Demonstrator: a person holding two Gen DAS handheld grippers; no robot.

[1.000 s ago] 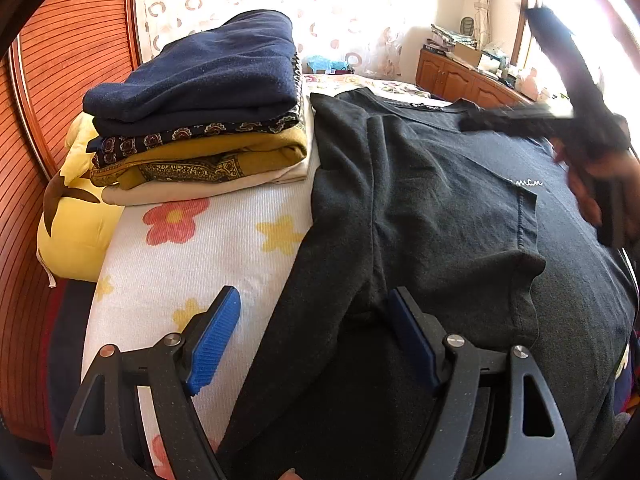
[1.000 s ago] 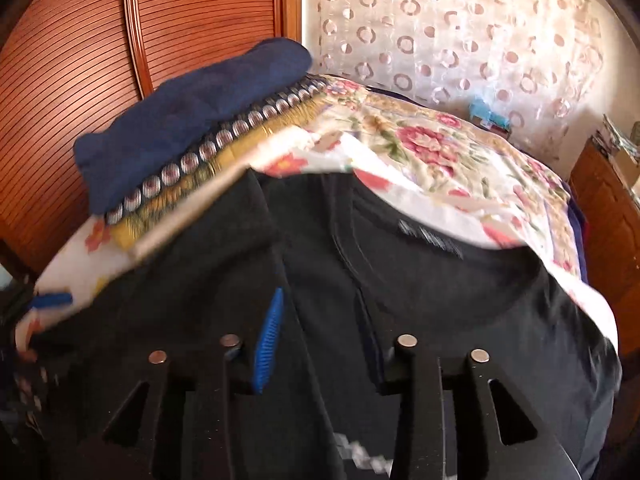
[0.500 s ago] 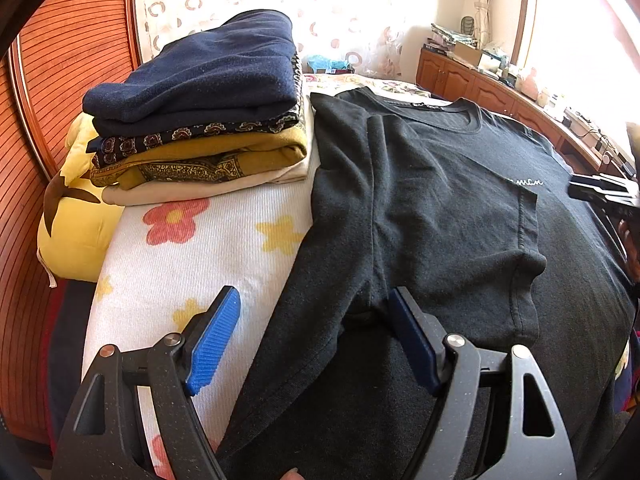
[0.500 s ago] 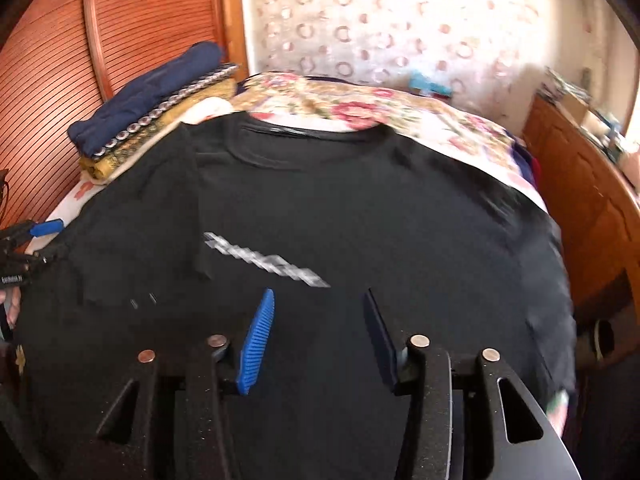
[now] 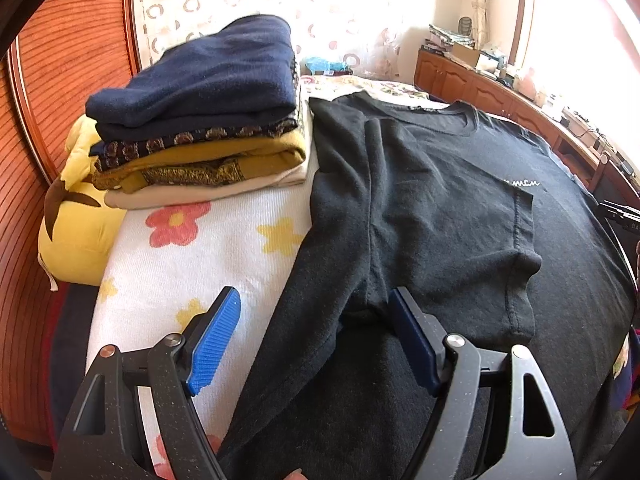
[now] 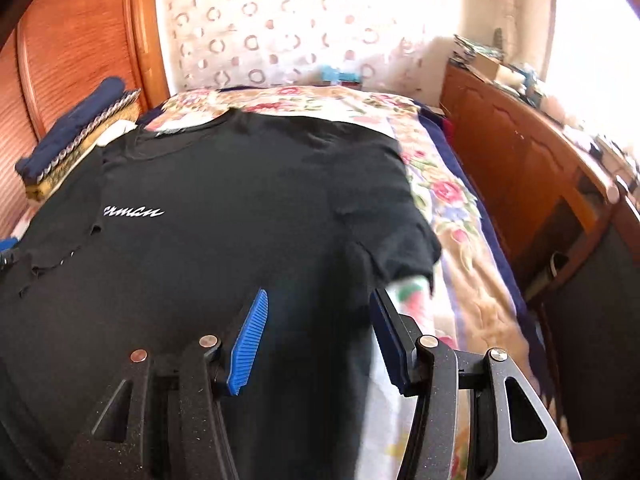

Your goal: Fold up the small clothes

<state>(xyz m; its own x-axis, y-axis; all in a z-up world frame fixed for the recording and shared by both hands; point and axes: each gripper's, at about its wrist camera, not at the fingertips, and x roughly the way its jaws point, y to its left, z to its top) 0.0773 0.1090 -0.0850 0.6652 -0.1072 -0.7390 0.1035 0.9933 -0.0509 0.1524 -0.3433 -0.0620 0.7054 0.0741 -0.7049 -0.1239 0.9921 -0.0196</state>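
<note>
A black shirt [image 5: 440,208] lies flat across the bed [image 5: 208,256], one sleeve folded in. Left gripper [image 5: 316,340] hovers wide apart over its left edge, empty. Right gripper [image 6: 318,336], jaws just widening, holds nothing above the right edge.

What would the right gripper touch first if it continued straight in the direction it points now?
Most likely the black T-shirt. The right gripper, jaws open after just opening with nothing held, points down at the shirt's side near its unfolded sleeve. The shirt's edge is close, so the floral bedspread is possible.
</note>
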